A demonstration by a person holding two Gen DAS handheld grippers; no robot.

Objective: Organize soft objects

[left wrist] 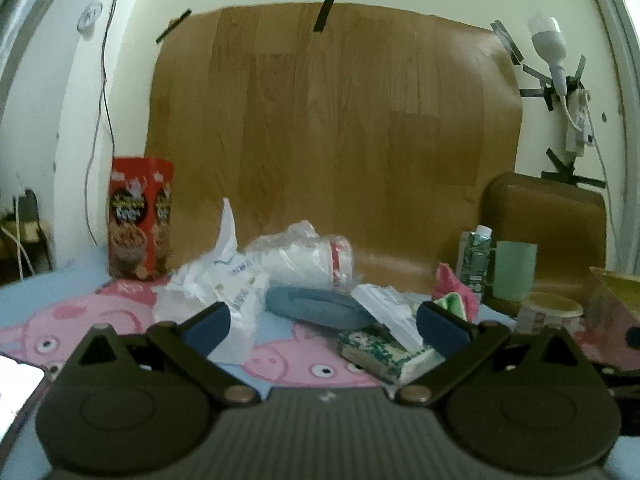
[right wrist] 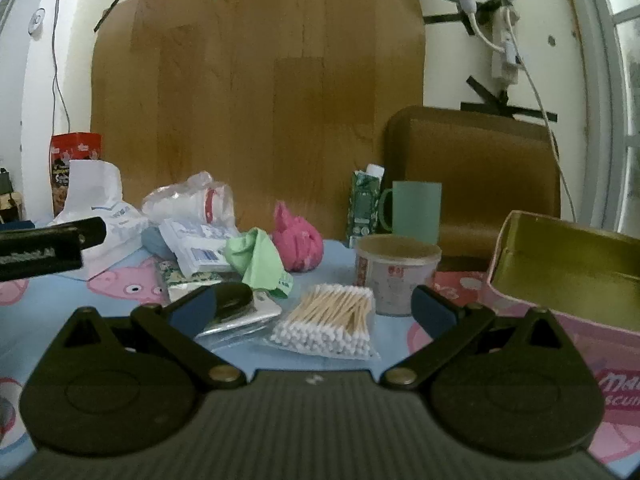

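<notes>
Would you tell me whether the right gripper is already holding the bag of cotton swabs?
No, the right gripper is open and empty, with the bag of cotton swabs lying on the table between its spread fingers.

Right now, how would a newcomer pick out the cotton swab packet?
Start at the open pink box on the right, then the paper cup beside it. The cotton swab packet lies before that cup: clear plastic, wooden sticks, white tips, unlike the cloths behind.
</notes>
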